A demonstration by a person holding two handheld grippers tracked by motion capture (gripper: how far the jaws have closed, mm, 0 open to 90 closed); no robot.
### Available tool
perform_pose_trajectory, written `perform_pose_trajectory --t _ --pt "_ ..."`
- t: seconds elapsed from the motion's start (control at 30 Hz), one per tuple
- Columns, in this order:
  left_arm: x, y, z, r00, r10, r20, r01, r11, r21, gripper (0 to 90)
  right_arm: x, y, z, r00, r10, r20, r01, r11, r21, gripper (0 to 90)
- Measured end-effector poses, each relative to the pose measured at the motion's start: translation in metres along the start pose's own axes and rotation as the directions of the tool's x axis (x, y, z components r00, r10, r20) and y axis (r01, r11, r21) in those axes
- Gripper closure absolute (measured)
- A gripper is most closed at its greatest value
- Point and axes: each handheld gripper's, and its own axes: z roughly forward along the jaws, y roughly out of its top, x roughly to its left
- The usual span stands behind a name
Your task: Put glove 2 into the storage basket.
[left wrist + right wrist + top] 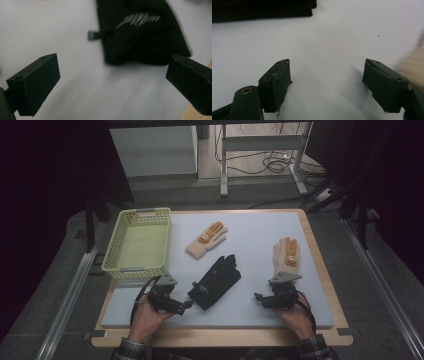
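Table point(320, 270): a pale mat on a wooden board, with the person's hands at its near edge.
Basket point(112, 251): light green and perforated, at the far left of the mat, nothing in it.
Black glove point(216, 281): flat on the mat near the middle, cuff toward the person, fingers pointing away; just right of the left gripper and well left of the right one. In the left gripper view point(142, 32) its cuff end with a pale logo lies ahead of the jaws, apart from them.
Far glove point(206, 239): cream with orange fingers, beyond the black glove, right of the basket.
Right glove point(286, 254): cream with orange, just beyond the right gripper; its cream edge point(412, 67) sits beside the right jaw there.
Left gripper point(186, 304): jaws spread wide, holding nothing, low over the mat.
Right gripper point(257, 297): jaws spread wide, empty, pointing left over bare mat.
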Motion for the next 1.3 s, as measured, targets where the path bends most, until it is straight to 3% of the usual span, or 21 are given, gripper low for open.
perform_pose_trajectory --t 0.17,0.33,0.63,0.73,0.87,0.97,1.0,1.1,1.3 --pt "-0.012 0.028 0.017 0.9996 0.024 0.011 -0.025 0.9992 0.032 0.0 0.000 -0.001 0.000 1.0000 0.000 0.000 0.000 1.000 -0.003 21.5" --pt "-0.029 0.046 0.041 0.9984 0.055 0.011 -0.055 0.9965 0.063 0.0 0.000 -0.001 0.000 1.0000 0.001 -0.001 -0.001 1.000 -0.006 21.6" --pt "-0.031 0.055 0.076 0.9932 0.077 -0.087 -0.065 0.9880 0.140 0.0 0.000 -0.001 0.000 1.0000 -0.002 0.002 0.002 1.000 -0.008 21.5" --pt "-0.029 0.054 0.085 0.9948 0.071 -0.073 -0.059 0.9848 0.164 0.0 0.000 -0.001 0.000 1.0000 -0.003 0.003 0.004 1.000 -0.008 21.5" --pt "-0.024 0.053 0.089 0.9978 0.037 -0.055 -0.028 0.9874 0.156 0.0 0.000 -0.001 0.000 1.0000 -0.007 0.006 0.007 1.000 -0.009 21.5" --pt "-0.031 0.055 0.090 0.9962 0.064 -0.059 -0.052 0.9825 0.179 0.0 0.000 -0.001 0.000 0.9999 -0.008 0.007 0.008 1.000 -0.009 21.5" --pt "-0.035 0.054 0.091 0.9929 0.095 -0.073 -0.079 0.9790 0.188 0.0 0.000 -0.001 0.000 0.9999 -0.007 0.007 0.008 1.000 -0.008 21.5" --pt "-0.031 0.055 0.091 0.9955 0.079 -0.053 -0.067 0.9789 0.193 0.6 0.000 -0.001 0.000 0.9999 -0.008 0.008 0.008 1.000 -0.008 21.5" --pt "-0.034 0.061 0.088 0.9946 0.058 -0.086 -0.037 0.9740 0.223 10.2 0.001 -0.001 0.000 0.9999 -0.009 0.010 0.009 1.000 -0.008 21.5"
